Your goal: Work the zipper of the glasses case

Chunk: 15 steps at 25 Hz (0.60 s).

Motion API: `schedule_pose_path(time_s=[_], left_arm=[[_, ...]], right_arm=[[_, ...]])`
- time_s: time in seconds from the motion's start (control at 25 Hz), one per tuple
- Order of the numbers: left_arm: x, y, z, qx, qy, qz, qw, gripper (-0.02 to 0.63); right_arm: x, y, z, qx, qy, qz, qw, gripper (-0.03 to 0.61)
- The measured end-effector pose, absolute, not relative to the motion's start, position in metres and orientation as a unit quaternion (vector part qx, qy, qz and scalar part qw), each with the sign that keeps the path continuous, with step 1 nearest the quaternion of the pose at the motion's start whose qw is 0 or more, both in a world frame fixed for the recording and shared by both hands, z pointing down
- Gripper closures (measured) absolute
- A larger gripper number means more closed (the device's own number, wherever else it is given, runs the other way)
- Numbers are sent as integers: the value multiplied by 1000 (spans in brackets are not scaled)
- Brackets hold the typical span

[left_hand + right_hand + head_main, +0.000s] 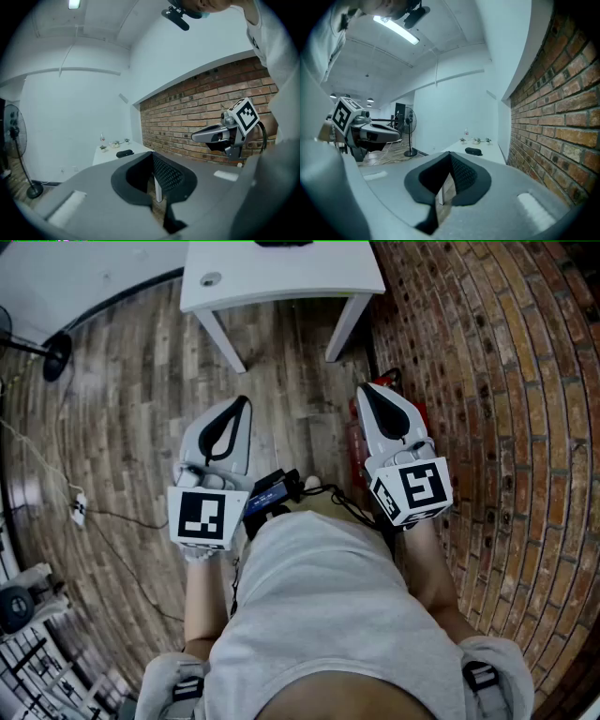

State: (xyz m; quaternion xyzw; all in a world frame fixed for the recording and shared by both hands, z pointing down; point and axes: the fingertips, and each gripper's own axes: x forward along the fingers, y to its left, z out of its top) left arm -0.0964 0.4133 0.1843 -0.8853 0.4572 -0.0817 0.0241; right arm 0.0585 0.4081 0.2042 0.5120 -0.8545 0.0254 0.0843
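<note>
Standing short of the worktop (281, 277), I hold both claws about level at my waist, with the task not yet begun. Left claw (242, 407): jaws pressed together, empty, nose angled a little inward. The case (124, 153), a dark oblong, lies on the worktop well ahead. It is back from the near edge and roughly midway between the side edges, its long axis about parallel to that near edge, so it lies broadside to me. Right claw (367, 392): likewise closed on nothing, also angled inward. The case lies between the two claws' lines and well apart from both. I judge neither hand clearly nearer, so the approach is straight forward. The zipper is too small to make out.
</note>
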Motion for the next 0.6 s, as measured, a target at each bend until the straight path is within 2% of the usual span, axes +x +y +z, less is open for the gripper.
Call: schedule_pose_path(time_s=[0.6], left_arm=[[-96, 415, 189, -883, 461, -85, 19, 600]], right_arm=[[63, 409, 205, 518, -851, 30, 78, 577]])
